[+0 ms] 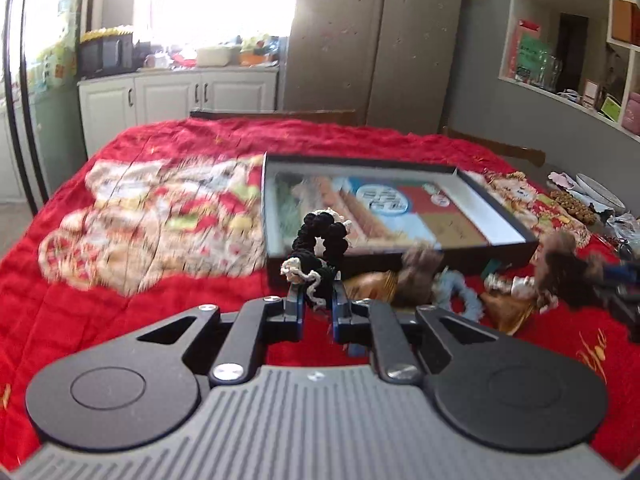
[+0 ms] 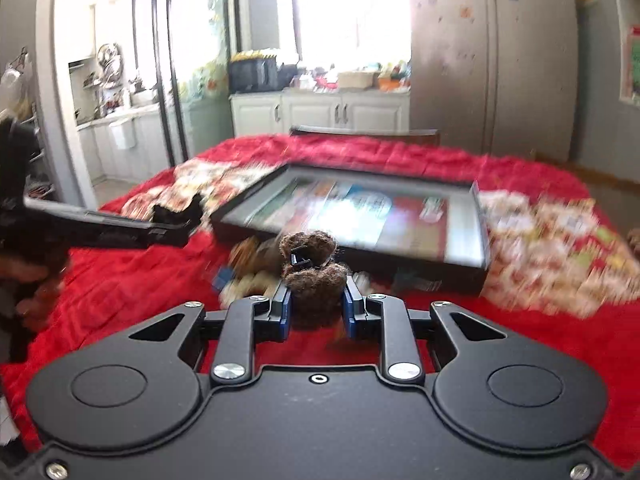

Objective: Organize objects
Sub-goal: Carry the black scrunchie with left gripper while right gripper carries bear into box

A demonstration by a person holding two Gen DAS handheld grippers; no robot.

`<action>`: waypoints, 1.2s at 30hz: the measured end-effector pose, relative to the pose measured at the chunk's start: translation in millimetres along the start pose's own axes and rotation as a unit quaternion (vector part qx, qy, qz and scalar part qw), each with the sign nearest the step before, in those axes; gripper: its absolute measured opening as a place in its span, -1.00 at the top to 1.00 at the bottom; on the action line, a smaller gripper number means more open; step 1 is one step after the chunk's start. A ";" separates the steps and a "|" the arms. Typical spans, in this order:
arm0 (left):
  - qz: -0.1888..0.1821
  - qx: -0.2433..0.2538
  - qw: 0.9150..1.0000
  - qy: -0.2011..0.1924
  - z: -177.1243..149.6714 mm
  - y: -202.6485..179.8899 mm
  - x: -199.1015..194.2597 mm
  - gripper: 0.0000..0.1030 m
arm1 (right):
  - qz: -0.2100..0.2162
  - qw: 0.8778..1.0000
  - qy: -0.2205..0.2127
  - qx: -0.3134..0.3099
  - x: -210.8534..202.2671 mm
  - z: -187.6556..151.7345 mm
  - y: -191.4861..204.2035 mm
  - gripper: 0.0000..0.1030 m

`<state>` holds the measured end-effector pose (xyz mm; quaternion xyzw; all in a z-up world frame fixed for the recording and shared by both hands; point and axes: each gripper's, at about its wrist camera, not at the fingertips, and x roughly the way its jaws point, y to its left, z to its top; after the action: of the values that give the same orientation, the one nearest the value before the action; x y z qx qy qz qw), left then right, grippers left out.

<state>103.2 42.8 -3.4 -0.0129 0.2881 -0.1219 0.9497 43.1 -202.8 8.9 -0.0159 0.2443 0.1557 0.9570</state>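
Note:
My left gripper [image 1: 317,296] is shut on a black and white scrunchie [image 1: 320,240] and holds it up in front of the shallow black box [image 1: 508,216]. My right gripper [image 2: 316,300] is shut on a brown fuzzy hair tie [image 2: 314,268], just short of the same box [image 2: 480,236]. Loose hair accessories lie on the red cloth before the box: a gold one [image 1: 372,286], a light blue scrunchie [image 1: 460,292] and brown furry ones [image 1: 560,252]. The left gripper also shows at the left of the right wrist view [image 2: 176,220].
The box sits on a table covered by a red quilted cloth [image 1: 140,288] with a cartoon print. Plates and small items [image 1: 592,196] lie at the table's right edge. White cabinets [image 1: 180,96], a fridge [image 1: 380,40] and shelves [image 1: 580,40] stand behind.

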 end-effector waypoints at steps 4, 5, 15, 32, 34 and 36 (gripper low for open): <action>-0.002 0.021 1.000 -0.007 17.9 -9.6 10.8 0.71 | -0.018 1.000 -0.014 -0.001 17.0 21.9 -10.3 0.55; -0.004 0.025 1.000 -0.009 22.8 -12.3 14.6 0.71 | -0.023 1.000 -0.015 -0.002 23.3 26.7 -12.7 0.55; -0.007 0.027 1.000 -0.005 53.8 -19.8 64.1 0.71 | -0.055 0.998 -0.005 0.012 104.9 56.7 -39.4 0.55; 0.008 0.026 0.999 0.032 74.2 -24.7 159.6 0.70 | -0.073 0.996 0.039 0.040 221.9 68.3 -78.0 0.55; 0.009 0.029 0.999 0.036 74.4 -25.3 167.2 0.70 | -0.076 0.995 0.044 0.041 229.8 67.1 -81.8 0.55; 0.010 0.029 0.999 0.041 74.5 -26.0 173.2 0.70 | -0.077 0.995 0.050 0.044 234.1 66.4 -86.5 0.55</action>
<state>277.7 -27.2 -33.1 0.0229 0.3230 -0.1213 0.9383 295.0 -210.0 -47.3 -0.0006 0.2969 0.0702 0.9523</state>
